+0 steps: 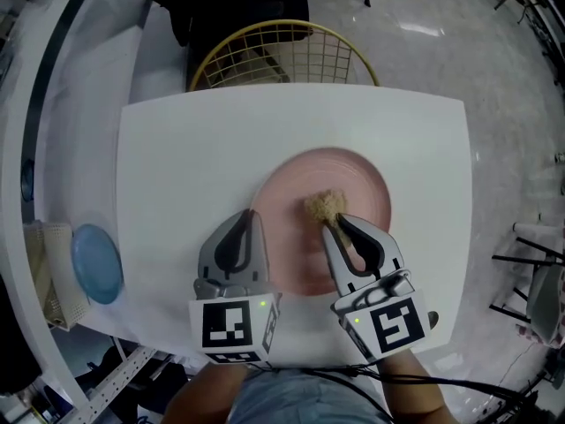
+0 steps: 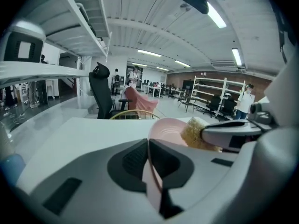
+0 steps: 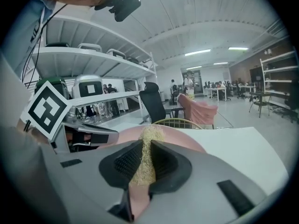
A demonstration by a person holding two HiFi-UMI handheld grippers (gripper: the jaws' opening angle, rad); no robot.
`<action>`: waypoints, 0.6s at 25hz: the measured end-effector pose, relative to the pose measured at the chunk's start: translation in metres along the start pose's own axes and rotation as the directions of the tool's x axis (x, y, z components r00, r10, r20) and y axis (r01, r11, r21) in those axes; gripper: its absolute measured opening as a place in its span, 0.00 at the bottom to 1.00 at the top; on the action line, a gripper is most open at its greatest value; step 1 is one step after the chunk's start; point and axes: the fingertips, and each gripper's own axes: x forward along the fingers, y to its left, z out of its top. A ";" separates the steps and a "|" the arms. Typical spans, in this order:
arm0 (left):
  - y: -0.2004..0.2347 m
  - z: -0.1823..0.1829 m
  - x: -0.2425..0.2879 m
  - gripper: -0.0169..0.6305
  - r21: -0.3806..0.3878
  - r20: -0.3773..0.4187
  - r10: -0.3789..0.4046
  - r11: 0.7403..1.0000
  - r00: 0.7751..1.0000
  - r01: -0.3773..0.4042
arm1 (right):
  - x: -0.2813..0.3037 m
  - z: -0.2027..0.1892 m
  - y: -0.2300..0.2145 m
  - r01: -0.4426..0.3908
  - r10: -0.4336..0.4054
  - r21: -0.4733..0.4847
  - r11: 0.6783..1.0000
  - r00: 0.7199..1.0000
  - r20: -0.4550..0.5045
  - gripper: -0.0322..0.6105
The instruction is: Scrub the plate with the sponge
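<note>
Pinching sponge (image 1: 324, 205), right hand-held gripper (image 1: 333, 223) over plate (image 1: 357, 177)

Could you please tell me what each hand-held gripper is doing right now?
Left hand-held gripper: closed on the plate, at its rim.
Right hand-held gripper: closed on the sponge.
</note>
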 end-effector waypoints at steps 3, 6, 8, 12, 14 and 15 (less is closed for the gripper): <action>-0.009 0.009 -0.006 0.06 0.040 0.011 -0.003 0.999 1.000 0.002 | -0.002 0.008 -0.004 0.002 -0.002 -0.009 1.000 1.000 0.008 0.14; -0.017 0.012 -0.010 0.06 0.063 0.010 -0.016 0.998 1.000 0.015 | -0.002 0.014 -0.009 0.016 -0.016 -0.015 1.000 1.000 0.017 0.14; -0.022 0.012 -0.012 0.06 0.067 0.003 -0.026 0.997 1.000 0.026 | 0.001 0.016 -0.014 0.029 -0.029 -0.017 0.999 1.000 0.010 0.14; -0.027 0.014 -0.010 0.06 0.071 0.004 -0.041 0.997 0.999 0.041 | 0.008 0.016 -0.025 0.056 -0.057 -0.019 0.998 0.998 -0.015 0.14; -0.030 0.015 -0.009 0.06 0.068 0.007 -0.050 0.996 0.999 0.049 | 0.013 0.014 -0.026 0.060 -0.060 -0.020 0.998 0.998 -0.024 0.14; -0.033 0.016 -0.009 0.06 0.063 0.004 -0.056 0.996 0.998 0.056 | 0.016 0.013 -0.026 0.058 -0.059 -0.019 0.998 0.998 -0.025 0.14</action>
